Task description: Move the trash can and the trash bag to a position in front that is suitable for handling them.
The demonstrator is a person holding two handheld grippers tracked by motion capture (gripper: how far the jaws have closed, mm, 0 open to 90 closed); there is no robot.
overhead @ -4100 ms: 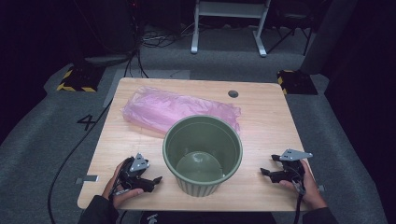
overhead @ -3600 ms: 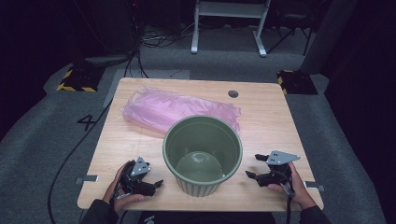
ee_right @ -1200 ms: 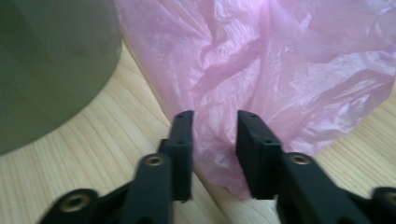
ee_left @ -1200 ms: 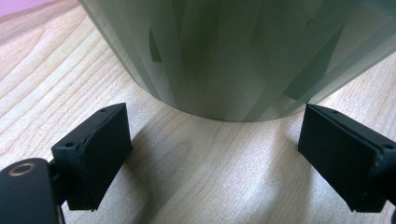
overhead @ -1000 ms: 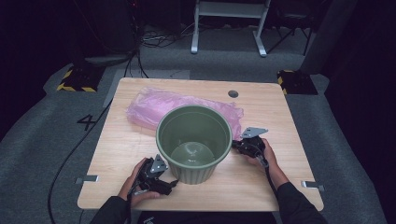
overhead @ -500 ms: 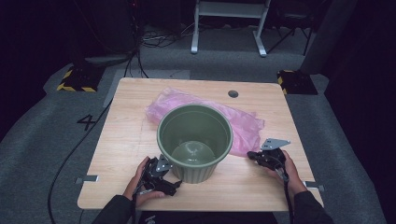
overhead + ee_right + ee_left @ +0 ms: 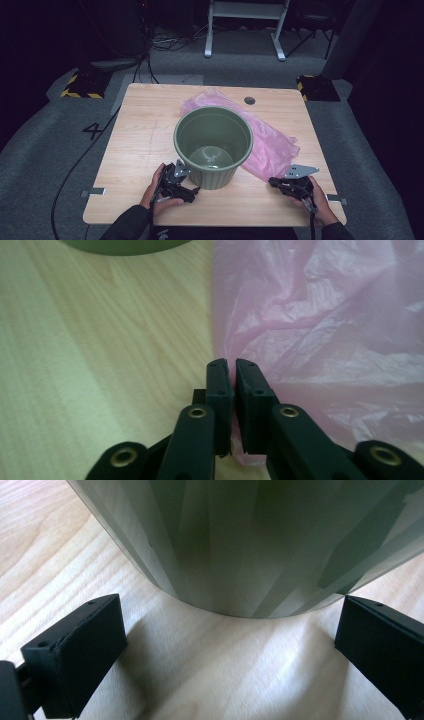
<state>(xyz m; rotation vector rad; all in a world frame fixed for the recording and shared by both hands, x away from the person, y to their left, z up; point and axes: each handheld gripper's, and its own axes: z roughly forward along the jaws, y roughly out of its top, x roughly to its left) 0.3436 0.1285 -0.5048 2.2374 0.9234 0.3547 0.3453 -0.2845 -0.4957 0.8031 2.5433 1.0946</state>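
A green plastic bucket [image 7: 215, 175] stands upright and empty at the middle of the wooden table [image 7: 140, 130]. A crumpled pink plastic bag [image 7: 270, 142] lies behind it and trails to its right. My left gripper [image 7: 192, 187] sits at the near left foot of the bucket [image 7: 240, 540]. Its jaws have just widened and stand open on either side of the wall, clear of it. My right gripper [image 7: 273, 182] rests near the front right. Its jaws [image 7: 232, 370] have just been easing apart, with the bag's [image 7: 325, 330] edge still pinched in the narrow slit between them.
A round cable hole [image 7: 249, 100] sits near the table's far edge. Bare wood lies left of the bucket. Beyond the table are a grey floor with cables [image 7: 90, 150], a white frame [image 7: 245, 30] and yellow-black blocks [image 7: 80, 86].
My right gripper has pulled back from beside the bucket toward the near right corner, dragging the pink bag rightward from behind the bucket. The left gripper stays at the bucket's foot.
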